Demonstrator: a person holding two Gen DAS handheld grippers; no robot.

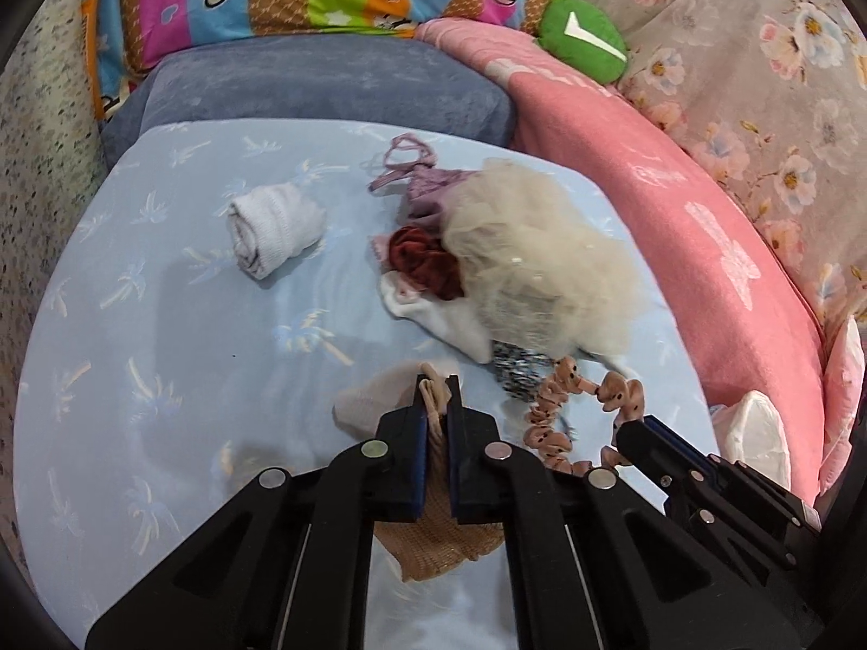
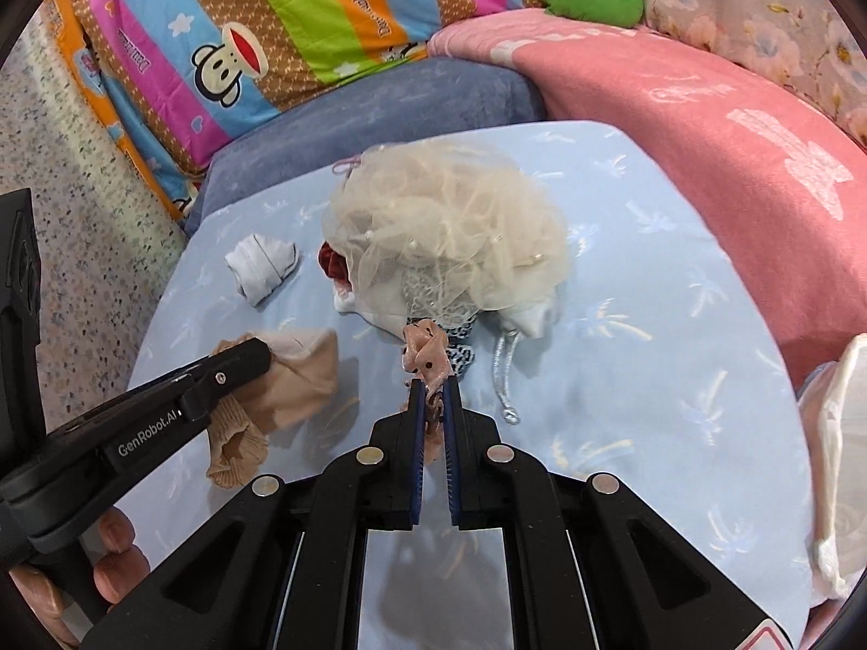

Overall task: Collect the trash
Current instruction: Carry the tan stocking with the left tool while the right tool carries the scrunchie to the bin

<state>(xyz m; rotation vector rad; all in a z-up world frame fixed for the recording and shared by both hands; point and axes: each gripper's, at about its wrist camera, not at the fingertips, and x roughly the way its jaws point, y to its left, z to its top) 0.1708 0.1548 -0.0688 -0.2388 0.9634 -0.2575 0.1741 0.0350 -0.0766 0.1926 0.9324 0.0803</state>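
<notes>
My left gripper (image 1: 438, 387) is shut on a beige stocking (image 1: 439, 541), held just above the light-blue sheet (image 1: 179, 325); the stocking also shows in the right wrist view (image 2: 292, 379). My right gripper (image 2: 432, 387) is shut on a pink dotted scrunchie (image 2: 425, 352), which also shows in the left wrist view (image 1: 558, 411). A pile lies ahead: cream tulle (image 2: 450, 227), a dark red scrunchie (image 1: 428, 260), a purple garment (image 1: 422, 184), white cloth (image 1: 444, 319). A rolled white sock (image 1: 273, 233) lies to the left.
A pink blanket (image 1: 677, 227) borders the right. A grey-blue pillow (image 1: 325, 86) and a striped monkey-print cushion (image 2: 260, 38) are behind. A green plush (image 1: 585, 38) is at the back. A white plastic bag (image 2: 845, 460) sits at the right edge.
</notes>
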